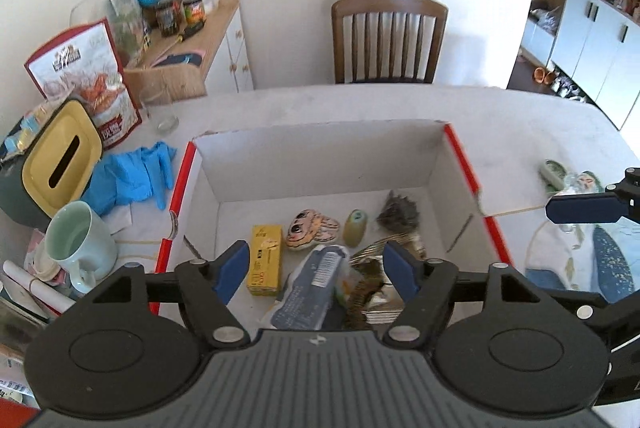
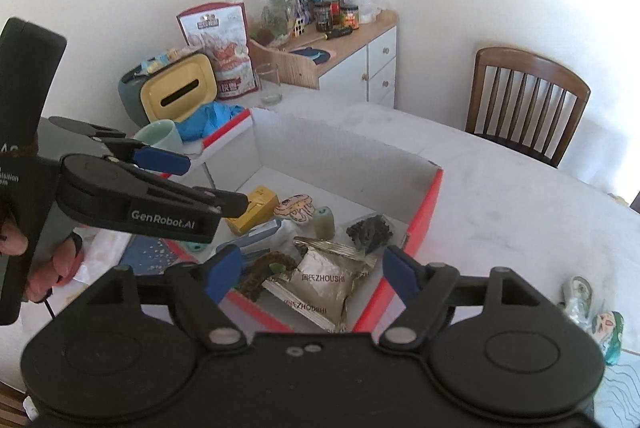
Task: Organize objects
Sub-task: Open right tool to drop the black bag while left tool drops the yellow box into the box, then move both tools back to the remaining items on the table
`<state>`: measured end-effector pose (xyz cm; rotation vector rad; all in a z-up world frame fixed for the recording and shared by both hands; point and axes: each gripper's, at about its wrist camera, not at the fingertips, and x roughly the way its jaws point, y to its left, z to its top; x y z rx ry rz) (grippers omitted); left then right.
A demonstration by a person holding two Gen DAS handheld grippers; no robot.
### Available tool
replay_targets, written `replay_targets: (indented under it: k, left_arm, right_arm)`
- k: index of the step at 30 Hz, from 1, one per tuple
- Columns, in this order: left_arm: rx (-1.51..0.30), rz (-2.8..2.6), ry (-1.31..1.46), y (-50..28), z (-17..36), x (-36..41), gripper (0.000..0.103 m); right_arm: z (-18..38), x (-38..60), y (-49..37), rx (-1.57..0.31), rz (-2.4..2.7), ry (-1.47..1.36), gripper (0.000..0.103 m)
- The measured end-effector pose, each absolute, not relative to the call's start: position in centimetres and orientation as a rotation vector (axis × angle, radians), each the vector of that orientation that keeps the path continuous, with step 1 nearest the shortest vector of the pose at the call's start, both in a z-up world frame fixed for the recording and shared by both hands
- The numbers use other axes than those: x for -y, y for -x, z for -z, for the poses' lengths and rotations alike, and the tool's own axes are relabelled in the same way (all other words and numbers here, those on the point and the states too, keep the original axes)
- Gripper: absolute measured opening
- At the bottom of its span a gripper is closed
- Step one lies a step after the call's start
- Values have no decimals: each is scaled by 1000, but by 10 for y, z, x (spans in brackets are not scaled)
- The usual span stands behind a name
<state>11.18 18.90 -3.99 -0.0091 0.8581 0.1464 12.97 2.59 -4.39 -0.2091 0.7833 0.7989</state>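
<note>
A white box with red rims (image 1: pixel 460 155) (image 2: pixel 424 216) stands on the table. It holds a yellow carton (image 1: pixel 265 266) (image 2: pixel 252 208), a cartoon-face piece (image 1: pixel 310 230) (image 2: pixel 296 207), a green roll (image 1: pixel 355 228) (image 2: pixel 324 222), a dark bundle (image 1: pixel 398 216) (image 2: pixel 370 230), a blue-grey packet (image 1: pixel 310 292) and silver packets (image 2: pixel 324 282). My left gripper (image 1: pixel 318 270) (image 2: pixel 196 183) is open and empty above the box's near end. My right gripper (image 2: pixel 312 274) is open and empty above the box's near right corner; one of its fingers (image 1: pixel 580 209) shows in the left wrist view.
Left of the box lie blue gloves (image 1: pixel 132 175), a pale green mug (image 1: pixel 78 248), a yellow-lidded tissue box (image 1: pixel 60 155), a glass (image 1: pixel 160 111) and a snack bag (image 1: pixel 92 75). Small figurines (image 2: pixel 592 316) lie right of the box. A wooden chair (image 1: pixel 388 39) stands behind the table.
</note>
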Motion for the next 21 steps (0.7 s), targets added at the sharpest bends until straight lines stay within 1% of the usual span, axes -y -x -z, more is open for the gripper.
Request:
replay_targets:
  k: [3, 7, 11, 16, 21]
  left_arm:
    - [-835, -134, 8, -104, 32, -179, 77]
    - [-802, -122, 13, -96, 23, -168, 82]
    - [-781, -109, 28, -89, 15, -155, 83]
    - [-752, -91, 10, -84, 9, -136, 85]
    - [-732, -76, 18, -82, 7, -117, 86]
  right_arm:
    - [36, -15, -122, -773, -804, 198, 80]
    - [26, 2, -112, -753, -806, 177, 85]
    - [18, 21, -106, -740, -800, 149, 87]
    - [13, 46, -101, -706, -780, 134, 96]
    - [9, 73, -99, -683, -748, 127, 100]
